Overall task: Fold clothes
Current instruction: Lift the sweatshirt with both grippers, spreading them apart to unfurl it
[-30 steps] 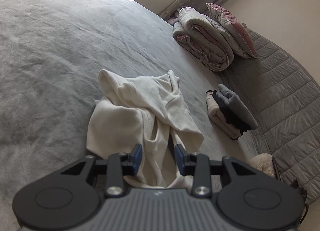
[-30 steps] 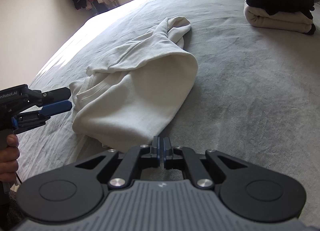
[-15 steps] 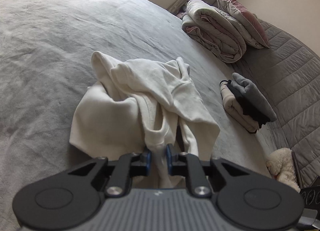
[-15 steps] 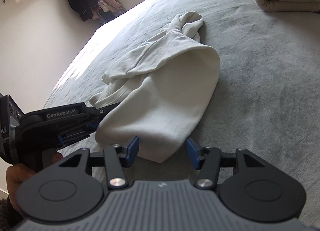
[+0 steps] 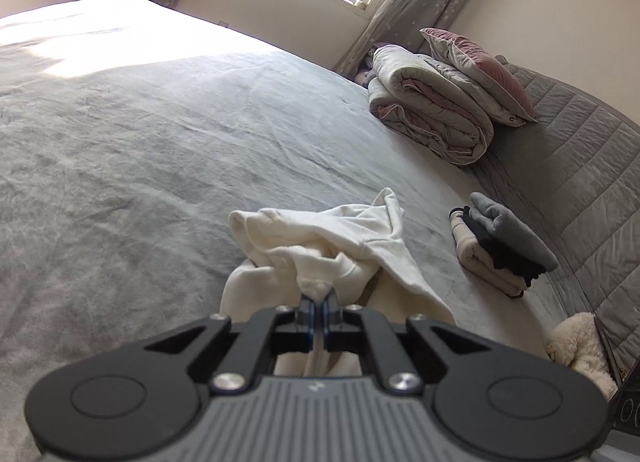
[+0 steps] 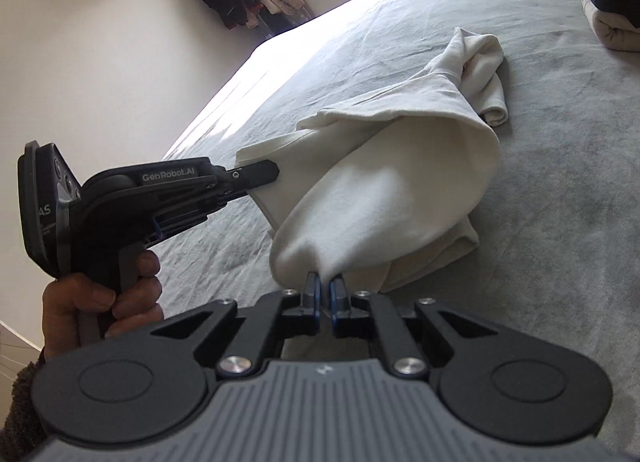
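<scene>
Both sets of fingers are clamped on cloth here: the left gripper (image 5: 319, 304) is pinched tight on a thick hemmed edge of the cream garment (image 5: 320, 238), and the right gripper (image 6: 325, 294) is closed on a bottom corner of the same cream garment (image 6: 384, 189), with fabric seen squeezed between the blue pads. From the right wrist view the left gripper (image 6: 260, 175) is seen coming in from the side, gripped by a hand (image 6: 100, 298), and its tip is buried in the near edge of the cloth. Two separate points along one edge seem to be held so the piece can be lifted and shaken flat, since it's lying bunched and half rolled over itself on the grey bed (image 5: 160, 141) and can't be folded like that. The near part is raised a bit off the blanket while the far end is left trailing on it. Off to the side, a stack of folded clothes (image 5: 500, 250) is parked near the quilted headboard (image 5: 580, 165), probably so finished items are kept out of the working area. A rolled duvet (image 5: 428, 105) and a pink pillow (image 5: 480, 69) are piled further back.
</scene>
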{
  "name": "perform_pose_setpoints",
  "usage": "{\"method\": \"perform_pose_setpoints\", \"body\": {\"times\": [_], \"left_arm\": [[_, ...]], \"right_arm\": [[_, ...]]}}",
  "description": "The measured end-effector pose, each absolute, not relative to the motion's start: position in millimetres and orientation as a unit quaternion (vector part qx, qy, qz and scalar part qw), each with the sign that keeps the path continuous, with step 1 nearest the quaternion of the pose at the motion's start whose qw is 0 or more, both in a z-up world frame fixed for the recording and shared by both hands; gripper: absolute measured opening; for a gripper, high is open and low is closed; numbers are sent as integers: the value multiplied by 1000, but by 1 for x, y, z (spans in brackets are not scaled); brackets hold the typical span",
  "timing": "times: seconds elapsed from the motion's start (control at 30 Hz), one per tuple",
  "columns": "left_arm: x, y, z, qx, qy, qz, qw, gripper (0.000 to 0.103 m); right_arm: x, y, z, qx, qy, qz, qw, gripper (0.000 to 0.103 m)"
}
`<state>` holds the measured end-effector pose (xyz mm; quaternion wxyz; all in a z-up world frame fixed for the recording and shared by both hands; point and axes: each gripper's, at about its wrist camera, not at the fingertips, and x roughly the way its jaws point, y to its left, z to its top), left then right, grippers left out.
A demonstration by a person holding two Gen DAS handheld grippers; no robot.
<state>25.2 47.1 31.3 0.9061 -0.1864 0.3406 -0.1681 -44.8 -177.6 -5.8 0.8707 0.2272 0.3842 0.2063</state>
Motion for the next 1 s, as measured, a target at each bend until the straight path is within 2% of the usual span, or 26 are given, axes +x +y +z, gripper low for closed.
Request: {"method": "perform_pose_setpoints", "body": {"times": [0.27,0.6,0.8,1.0], "left_arm": [[9,94,52,-209,317,-160,911,3],[-12,159,58,-234,313,-132,911,3],[-12,188,38,-251,345,-110,897,3],[-9,199,18,-264,371,-107,884,3]], "right_arm": [[-60,-126,19,194,395,258,860,7],[-79,-63,23,141,417,309,843,7],[-77,-33,7,80,421,300,852,9],[-68,-25,-1,23,414,275,867,16]]}}
